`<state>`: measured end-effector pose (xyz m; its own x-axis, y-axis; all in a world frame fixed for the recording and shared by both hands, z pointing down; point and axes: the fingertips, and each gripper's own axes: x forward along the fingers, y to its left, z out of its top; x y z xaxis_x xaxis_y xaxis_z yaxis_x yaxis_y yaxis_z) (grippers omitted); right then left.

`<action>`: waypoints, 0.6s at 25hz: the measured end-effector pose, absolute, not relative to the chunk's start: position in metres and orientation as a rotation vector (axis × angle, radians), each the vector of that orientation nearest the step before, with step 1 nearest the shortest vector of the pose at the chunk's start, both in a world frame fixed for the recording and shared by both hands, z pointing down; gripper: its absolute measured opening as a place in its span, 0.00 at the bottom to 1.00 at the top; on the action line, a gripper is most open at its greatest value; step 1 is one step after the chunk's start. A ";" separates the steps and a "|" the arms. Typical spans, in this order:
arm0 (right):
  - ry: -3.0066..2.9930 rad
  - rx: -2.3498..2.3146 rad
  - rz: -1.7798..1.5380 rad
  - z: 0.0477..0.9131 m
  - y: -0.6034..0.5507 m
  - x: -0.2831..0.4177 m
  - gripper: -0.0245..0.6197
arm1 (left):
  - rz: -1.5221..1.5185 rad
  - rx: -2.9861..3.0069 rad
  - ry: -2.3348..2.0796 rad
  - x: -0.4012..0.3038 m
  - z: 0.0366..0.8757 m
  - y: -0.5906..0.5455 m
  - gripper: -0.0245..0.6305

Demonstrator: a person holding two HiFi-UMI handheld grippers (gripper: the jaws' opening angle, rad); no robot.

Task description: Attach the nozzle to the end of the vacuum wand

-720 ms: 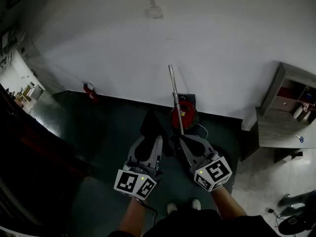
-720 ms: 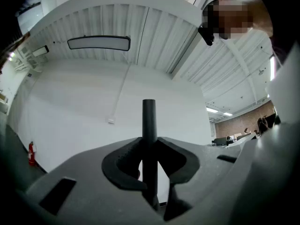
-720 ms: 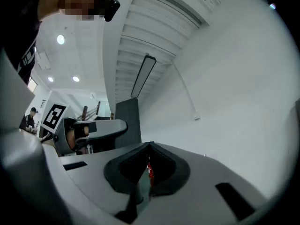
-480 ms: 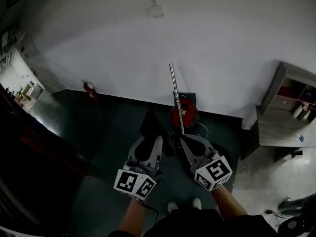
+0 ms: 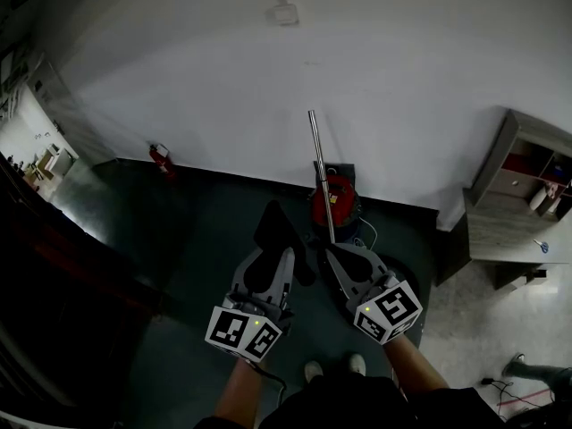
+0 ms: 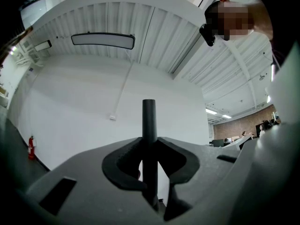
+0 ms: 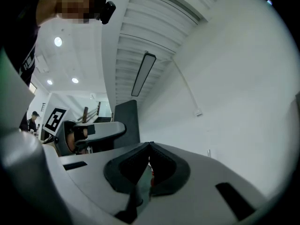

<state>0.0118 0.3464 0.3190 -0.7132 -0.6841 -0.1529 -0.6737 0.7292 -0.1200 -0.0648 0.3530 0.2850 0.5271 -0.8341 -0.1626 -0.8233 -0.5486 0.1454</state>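
Left hand-held gripper (image 6: 149,146) clamping nozzle (image 6: 149,118), right hand-held gripper (image 7: 150,151) sitting closed, empty; unheld wand (image 5: 320,177) likely tipping under a crooked push

No words or numbers can be read anywhere. The left cube (image 5: 243,332) on the left gripper (image 5: 271,256) and the right cube (image 5: 387,311) on the right gripper (image 5: 332,254) have black-and-white square patterns, not letters. The same kind of square pattern (image 7: 56,119) shows in the right gripper view. The red vacuum cleaner (image 5: 338,199) and the red fire extinguisher (image 5: 161,161) are too small to show any print.
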 end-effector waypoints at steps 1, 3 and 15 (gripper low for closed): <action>2.747 -1.088 -0.082 0.320 0.347 0.009 0.06 | -0.329 2.699 -1.465 -0.068 0.286 0.353 0.17; 2.752 -1.088 -0.083 0.323 0.347 0.003 0.06 | -0.327 2.698 -1.458 -0.073 0.288 0.353 0.17; 2.764 -1.152 -0.094 0.336 0.347 -0.048 0.06 | -0.372 2.692 -1.389 -0.131 0.294 0.349 0.17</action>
<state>-0.0480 0.3471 0.3363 -0.6952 -0.7103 -0.1099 -0.7012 0.7039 -0.1137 -0.1314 0.3494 0.2940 0.5571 -0.8120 -0.1742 -0.7902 -0.5828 0.1896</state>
